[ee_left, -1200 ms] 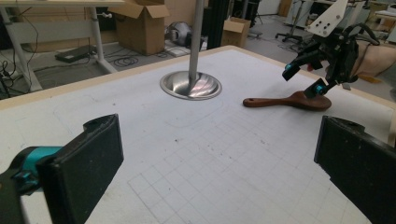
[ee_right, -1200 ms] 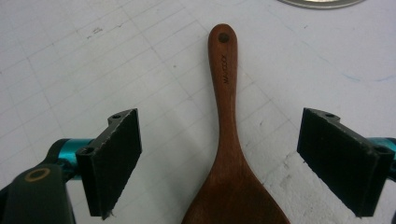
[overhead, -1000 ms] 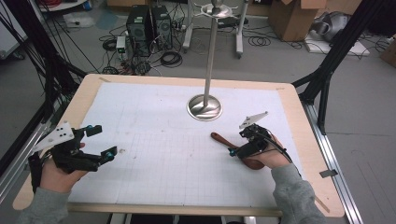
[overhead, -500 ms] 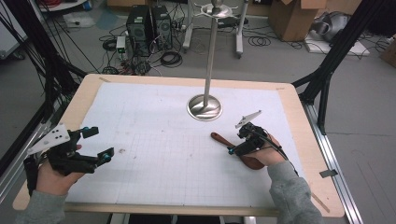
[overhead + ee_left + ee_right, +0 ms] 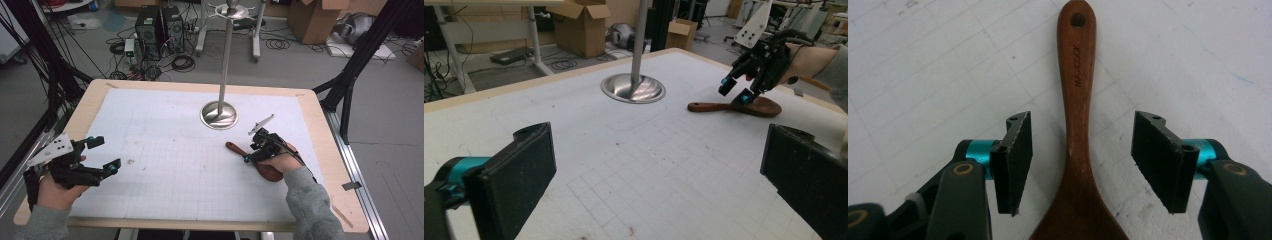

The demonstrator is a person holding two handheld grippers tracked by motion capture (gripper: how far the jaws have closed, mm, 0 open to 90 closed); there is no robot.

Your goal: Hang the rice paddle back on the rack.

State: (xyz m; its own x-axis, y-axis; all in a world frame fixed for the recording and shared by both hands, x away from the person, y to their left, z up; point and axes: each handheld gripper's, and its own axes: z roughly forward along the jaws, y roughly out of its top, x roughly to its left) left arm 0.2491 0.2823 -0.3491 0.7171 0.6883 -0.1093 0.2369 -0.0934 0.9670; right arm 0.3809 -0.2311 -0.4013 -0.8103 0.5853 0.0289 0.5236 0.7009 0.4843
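Note:
A dark wooden spoon lies flat on the white grid mat, right of centre; its handle, with a hole at the end, points left. My right gripper hovers over the spoon, open, one jaw on each side of the handle where it widens into the bowl, neither touching it. My left gripper is open at the mat's left edge with nothing between its jaws. In the left gripper view the spoon lies far off under the right gripper.
A metal stand with a round base and tall pole rises at the back centre of the mat, just behind the spoon. The wooden table rim frames the mat. Computer towers, cables and boxes sit on the floor beyond.
My right gripper has edged slightly left and down over the spoon. My left gripper has drifted a little towards the near left edge.

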